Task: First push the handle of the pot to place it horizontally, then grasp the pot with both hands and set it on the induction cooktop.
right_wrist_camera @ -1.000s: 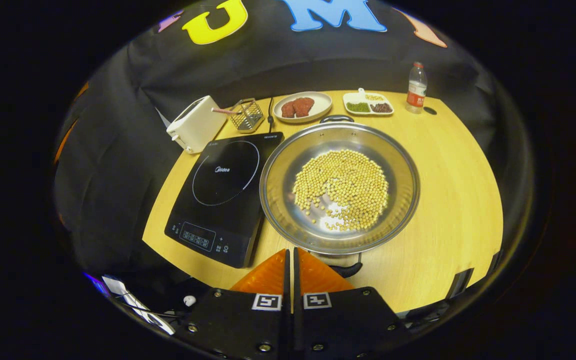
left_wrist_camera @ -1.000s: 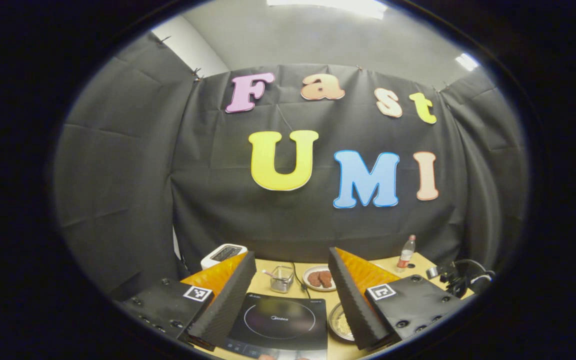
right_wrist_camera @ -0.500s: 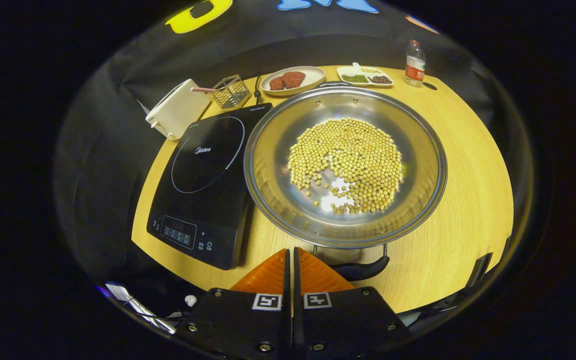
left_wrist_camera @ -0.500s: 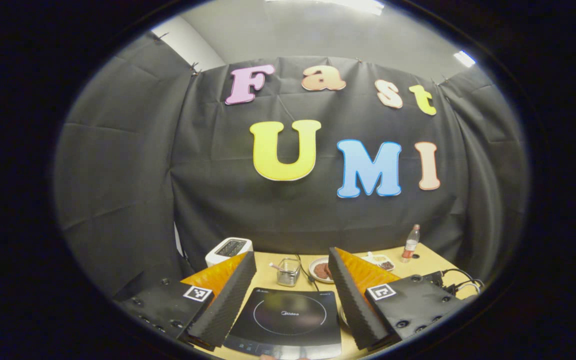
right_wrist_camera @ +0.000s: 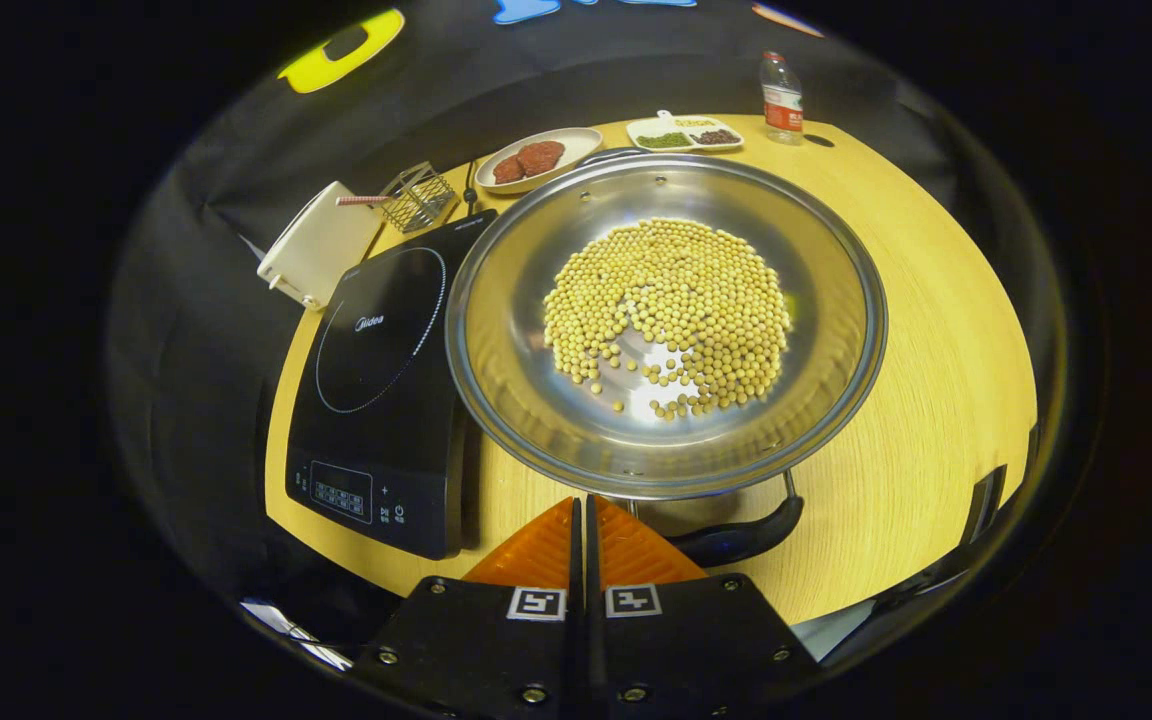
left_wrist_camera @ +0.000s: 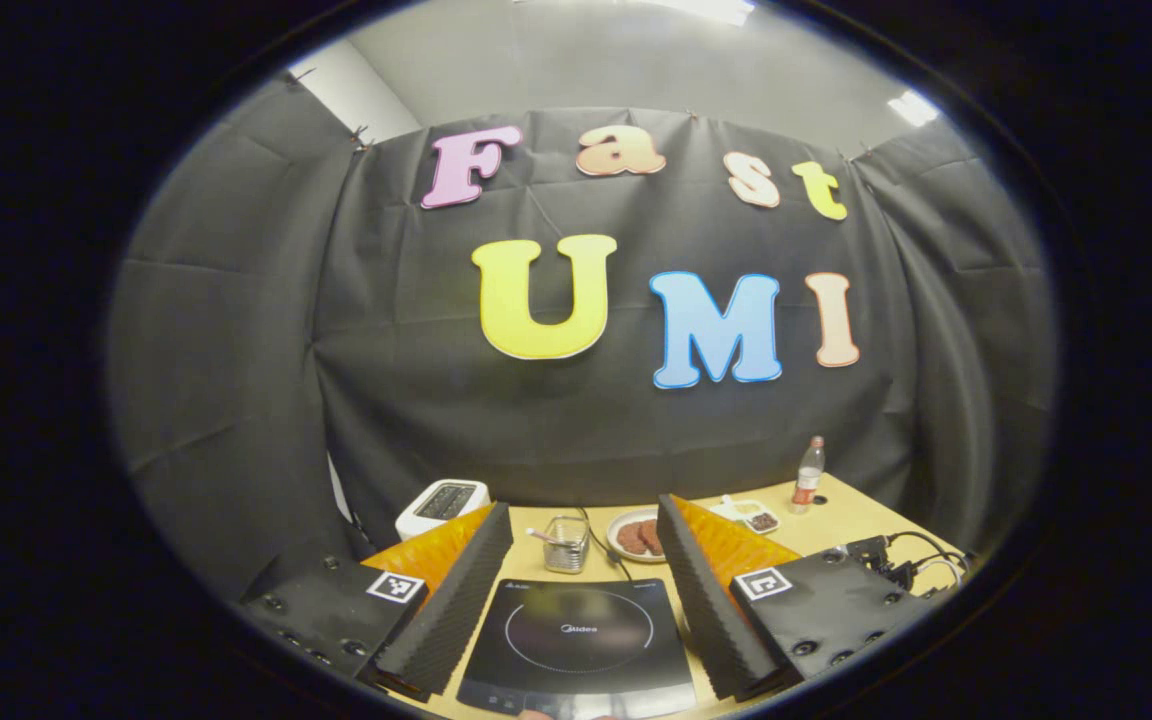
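You are at the first step: your right tongs (right_wrist_camera: 584,515), closed on nothing, sit at the near handle (right_wrist_camera: 741,540) of the pot (right_wrist_camera: 666,320), which stands on the counter (right_wrist_camera: 936,330) at frame centre beside the induction cooktop (right_wrist_camera: 381,370), while your left tongs (left_wrist_camera: 584,560) stay wide open.

I see the pot (right_wrist_camera: 666,320) as polished metal, its inner wall mirror-bright. The induction cooktop (right_wrist_camera: 381,380) has a smooth, glossy black glass-like top. The table (right_wrist_camera: 936,400) shows matt, light wood grain. The toaster (right_wrist_camera: 321,245) looks like smooth plastic.
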{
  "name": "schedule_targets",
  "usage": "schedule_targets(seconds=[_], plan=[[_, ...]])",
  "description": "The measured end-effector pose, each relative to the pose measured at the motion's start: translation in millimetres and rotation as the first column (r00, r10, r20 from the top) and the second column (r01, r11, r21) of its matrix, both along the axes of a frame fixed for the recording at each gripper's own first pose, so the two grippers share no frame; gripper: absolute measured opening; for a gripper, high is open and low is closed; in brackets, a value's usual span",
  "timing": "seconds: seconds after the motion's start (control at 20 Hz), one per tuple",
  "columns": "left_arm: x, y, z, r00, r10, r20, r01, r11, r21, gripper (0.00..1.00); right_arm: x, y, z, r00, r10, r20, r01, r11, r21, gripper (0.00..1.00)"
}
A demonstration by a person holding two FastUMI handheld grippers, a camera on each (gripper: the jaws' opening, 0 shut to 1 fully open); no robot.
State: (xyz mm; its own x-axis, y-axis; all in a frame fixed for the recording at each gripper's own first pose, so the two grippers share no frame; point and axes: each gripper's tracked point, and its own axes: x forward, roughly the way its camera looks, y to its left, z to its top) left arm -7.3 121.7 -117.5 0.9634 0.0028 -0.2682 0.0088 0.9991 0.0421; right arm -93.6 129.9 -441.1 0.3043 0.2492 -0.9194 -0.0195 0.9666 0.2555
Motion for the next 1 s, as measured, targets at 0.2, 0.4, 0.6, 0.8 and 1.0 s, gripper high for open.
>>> schedule_targets(seconds=[0.2,0.4,0.6,0.8,1.0], plan=[[4.4,-13.3,-6.3,0.999,-0.027,-0.017,0.027,1.000,-0.011,0.96,2.0,-19.2,-0.7,1.000,-0.020,0.000,0.020,1.000,-0.004,0.00],[13.0,-30.6,-4.3,0.999,-0.032,-0.018,0.032,0.999,0.002,0.95,7.1,-35.7,-0.7,1.000,-0.022,-0.001,0.022,1.000,0.005,0.00],[22.8,-49.4,-9.8,0.999,-0.006,-0.038,0.005,1.000,-0.002,0.95,8.8,-56.2,-2.0,1.000,0.021,-0.012,-0.021,1.000,0.004,0.00],[30.4,-72.4,-13.7,0.999,0.012,-0.053,-0.012,1.000,0.002,0.95,11.9,-73.7,-3.0,0.998,0.064,-0.029,-0.063,0.998,0.017,0.00],[36.8,-93.8,-16.9,0.998,0.018,-0.059,-0.017,1.000,0.014,0.95,17.1,-93.7,-4.0,0.994,0.100,-0.036,-0.100,0.995,0.001,0.00]])
